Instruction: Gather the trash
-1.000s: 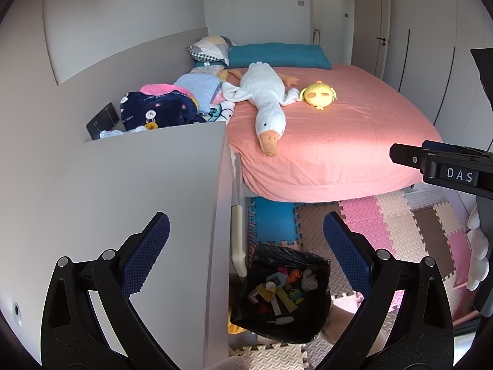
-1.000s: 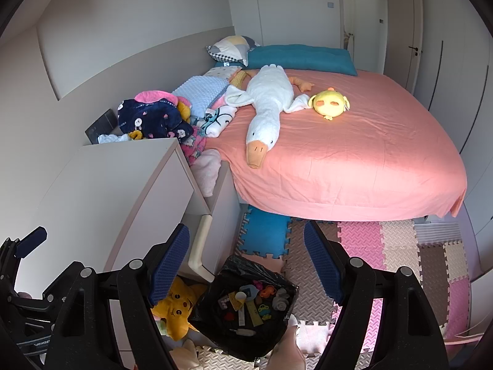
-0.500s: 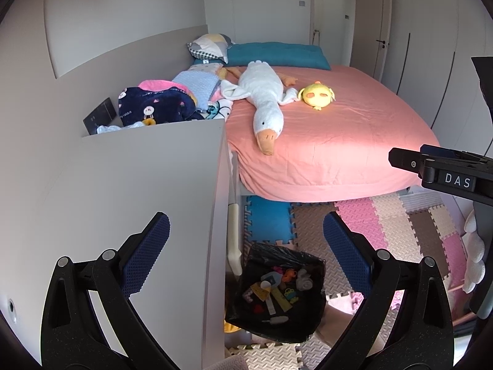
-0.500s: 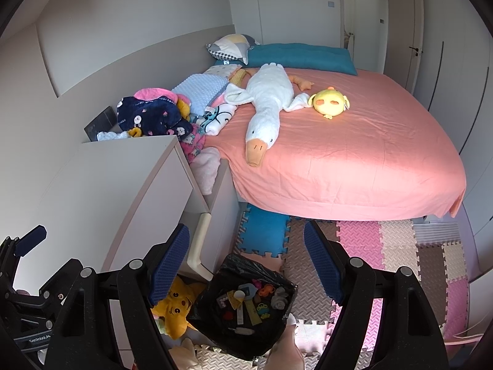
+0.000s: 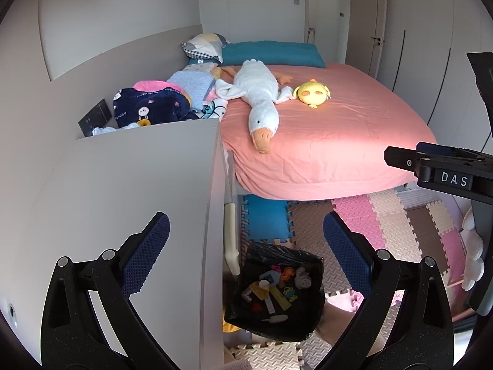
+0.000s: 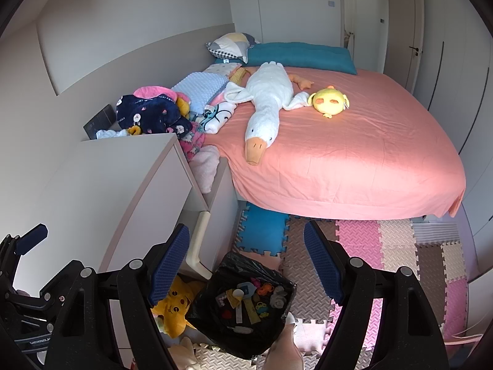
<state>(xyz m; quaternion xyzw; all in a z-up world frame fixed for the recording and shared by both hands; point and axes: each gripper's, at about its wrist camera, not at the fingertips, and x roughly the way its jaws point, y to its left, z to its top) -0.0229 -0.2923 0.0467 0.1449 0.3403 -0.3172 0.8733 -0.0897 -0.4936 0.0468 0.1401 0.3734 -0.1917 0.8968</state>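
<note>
Left gripper (image 5: 246,252): jaws wide apart, nothing between pads. Right gripper (image 6: 246,257): jaws wide apart, empty, touching nothing. Black trash bag (image 6: 243,305): on floor mats (image 6: 394,243) beside white cabinet (image 6: 101,185), holding small colourful scraps, below both grippers.

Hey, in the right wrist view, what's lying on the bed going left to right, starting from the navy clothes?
Navy patterned garment → light blue blanket → white goose plush → yellow chick plush, all on the pink bed.
</note>
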